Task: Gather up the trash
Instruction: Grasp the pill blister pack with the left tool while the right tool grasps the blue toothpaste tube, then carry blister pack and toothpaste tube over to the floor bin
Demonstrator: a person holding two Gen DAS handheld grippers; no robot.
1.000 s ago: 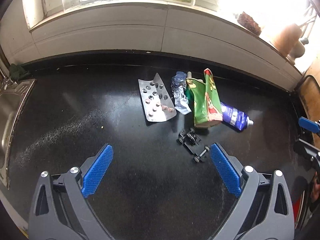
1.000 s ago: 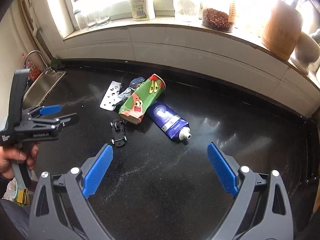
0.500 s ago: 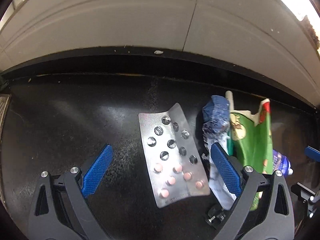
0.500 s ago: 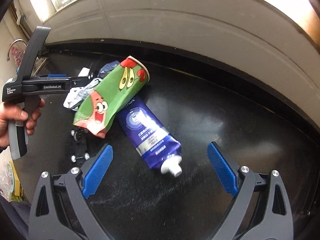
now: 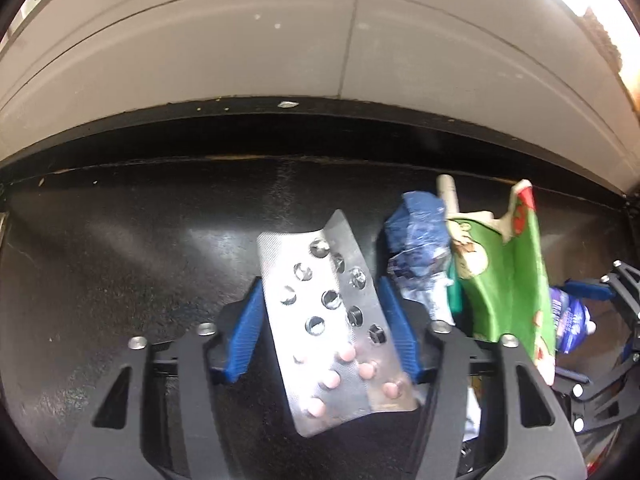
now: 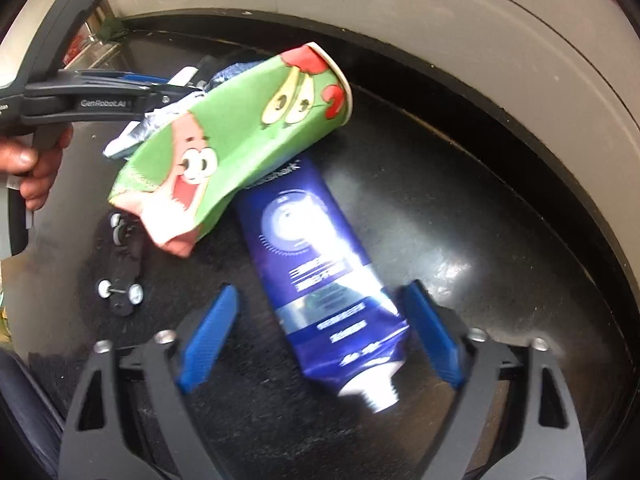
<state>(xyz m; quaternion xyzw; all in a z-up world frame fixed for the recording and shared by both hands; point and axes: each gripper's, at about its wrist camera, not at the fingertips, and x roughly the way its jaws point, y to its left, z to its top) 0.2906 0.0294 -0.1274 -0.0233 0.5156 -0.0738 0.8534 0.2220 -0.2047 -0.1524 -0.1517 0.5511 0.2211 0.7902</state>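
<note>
A silver pill blister pack [image 5: 340,332] lies on the black counter between the blue pads of my left gripper [image 5: 326,334], whose jaws have narrowed onto its two long edges. A crumpled blue wrapper [image 5: 418,240] and a crushed green cartoon paper cup [image 5: 508,280] lie just right of it. In the right wrist view the green cup [image 6: 224,140] rests on a blue toothpaste tube [image 6: 316,280]. My right gripper [image 6: 324,332] is open, its pads either side of the tube's cap end without touching it.
A small black toy car chassis [image 6: 122,264] lies left of the tube. The black counter [image 6: 460,208] ends at a white tiled wall [image 5: 320,40] behind the trash. The left gripper's handle and the hand holding it [image 6: 36,152] fill the left of the right wrist view.
Both grippers moved forward and down onto the trash. The left jaws narrowed onto the blister pack. The right gripper came to straddle the toothpaste tube and narrowed somewhat.
</note>
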